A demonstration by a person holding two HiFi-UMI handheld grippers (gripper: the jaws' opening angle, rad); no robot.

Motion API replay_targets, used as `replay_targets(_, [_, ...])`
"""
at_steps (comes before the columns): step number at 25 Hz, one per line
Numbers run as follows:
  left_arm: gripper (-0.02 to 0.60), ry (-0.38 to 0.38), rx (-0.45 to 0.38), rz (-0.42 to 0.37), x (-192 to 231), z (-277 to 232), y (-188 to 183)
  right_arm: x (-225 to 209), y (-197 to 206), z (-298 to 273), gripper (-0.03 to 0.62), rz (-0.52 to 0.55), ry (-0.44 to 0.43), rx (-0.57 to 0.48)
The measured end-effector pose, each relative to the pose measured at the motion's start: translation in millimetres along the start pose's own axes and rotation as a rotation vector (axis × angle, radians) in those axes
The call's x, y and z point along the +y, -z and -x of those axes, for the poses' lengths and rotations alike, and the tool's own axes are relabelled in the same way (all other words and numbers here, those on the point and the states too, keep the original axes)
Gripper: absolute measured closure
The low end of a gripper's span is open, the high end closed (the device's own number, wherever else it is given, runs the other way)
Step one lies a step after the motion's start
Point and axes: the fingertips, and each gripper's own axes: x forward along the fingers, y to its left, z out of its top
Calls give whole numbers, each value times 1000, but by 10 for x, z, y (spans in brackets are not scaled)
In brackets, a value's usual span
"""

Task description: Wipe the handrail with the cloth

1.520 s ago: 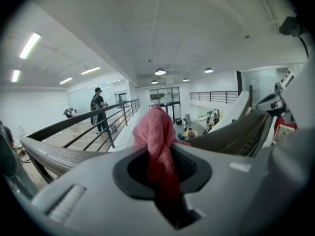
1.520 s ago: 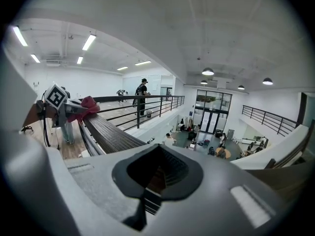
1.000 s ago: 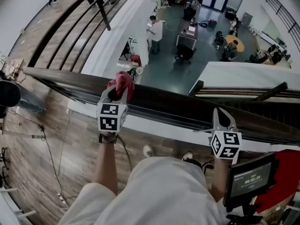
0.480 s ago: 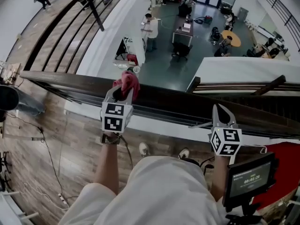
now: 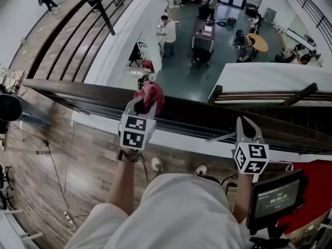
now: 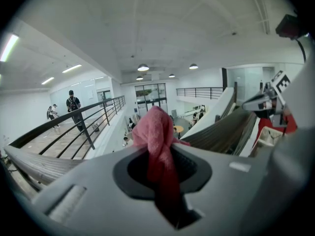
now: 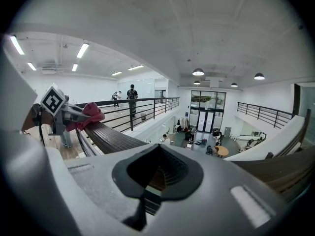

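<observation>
Shifted rightward along the handrail (image 5: 78, 91): left gripper (image 5: 141, 106), jaws clamped on cloth (image 5: 151, 95) atop the rail; right gripper (image 5: 247, 128), closed and empty, farther right at the rail; advice: press cloth down firmly, stroke evenly.

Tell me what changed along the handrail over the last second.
The left gripper slid the pink cloth to the right along the dark handrail, closer to the right gripper. Nothing was taken up or let go: the left jaws stay clamped on the cloth. The right gripper stayed shut and empty by the rail, about where it was.
</observation>
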Motion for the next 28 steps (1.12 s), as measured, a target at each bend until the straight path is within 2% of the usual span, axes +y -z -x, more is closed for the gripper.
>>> replay_targets(8, [508,44,9,-15,-528,-116,-153,-263,44,76,591,-10,-25,-12])
replay_targets(12, [508,58,12,-17,-827,-202,-260,-462,18,124,591,22,-22,-23])
replay_targets(21, [506,93,-15,-19,-1510,-364,-375,-554,104,165,591,55,-83,-33])
replay_targets(28, [506,145,-16,-73,-2022,-492,-472,-652,178,191,591,57,-118,-29])
